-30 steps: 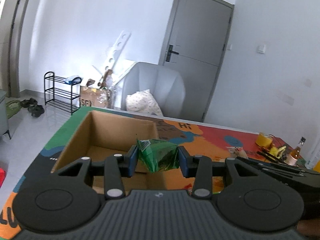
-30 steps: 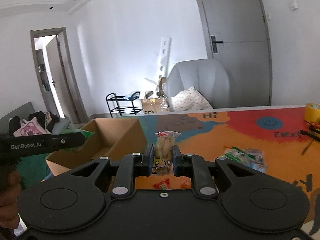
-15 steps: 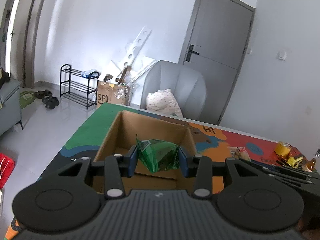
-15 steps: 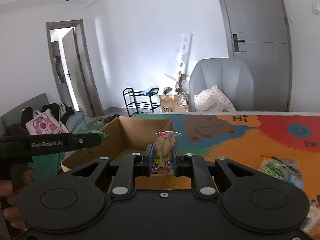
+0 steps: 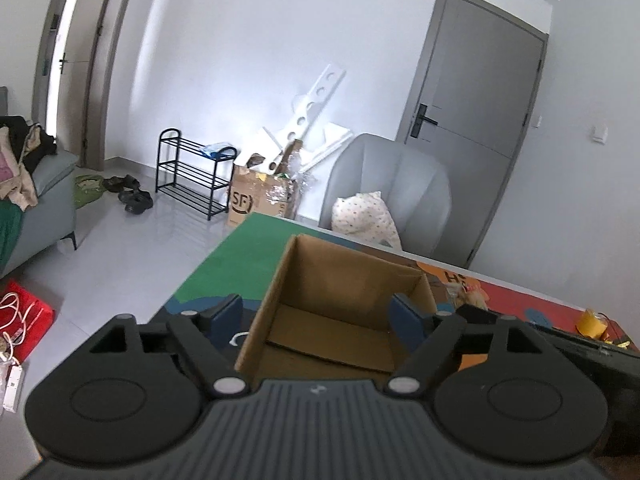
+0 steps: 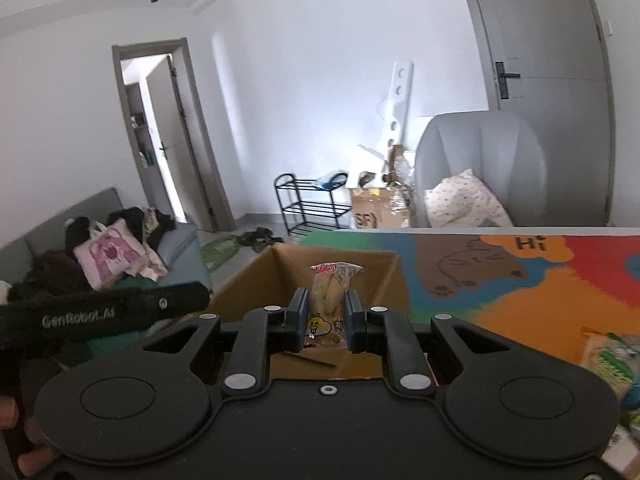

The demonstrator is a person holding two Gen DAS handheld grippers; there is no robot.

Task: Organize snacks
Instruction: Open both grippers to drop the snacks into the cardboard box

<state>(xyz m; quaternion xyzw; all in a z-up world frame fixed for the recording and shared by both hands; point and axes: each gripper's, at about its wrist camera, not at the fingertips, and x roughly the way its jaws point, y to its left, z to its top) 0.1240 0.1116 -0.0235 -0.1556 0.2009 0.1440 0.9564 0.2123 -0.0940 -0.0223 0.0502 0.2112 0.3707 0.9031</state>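
An open cardboard box [image 5: 348, 280] stands on the colourful table mat. My left gripper [image 5: 320, 316] hangs over its near edge with jaws opening wide and nothing between them; the green snack bag is out of sight. In the right wrist view the same box [image 6: 376, 272] lies just ahead. My right gripper [image 6: 326, 320] is shut on a clear bread snack packet [image 6: 330, 296] with a cartoon sticker, held upright above the box's near side. The left gripper's black body [image 6: 108, 312] shows at the left of that view.
A green-and-white snack packet [image 6: 608, 356] lies on the mat [image 6: 540, 300] at the right. A yellow tape roll [image 5: 592, 316] sits far right on the table. Beyond the table stand a grey armchair [image 5: 392, 184], a shoe rack [image 5: 188, 176] and a sofa [image 6: 120, 248].
My left gripper opened and the green bag left its jaws. Both grippers moved closer over the box, the right still holding the bread packet.
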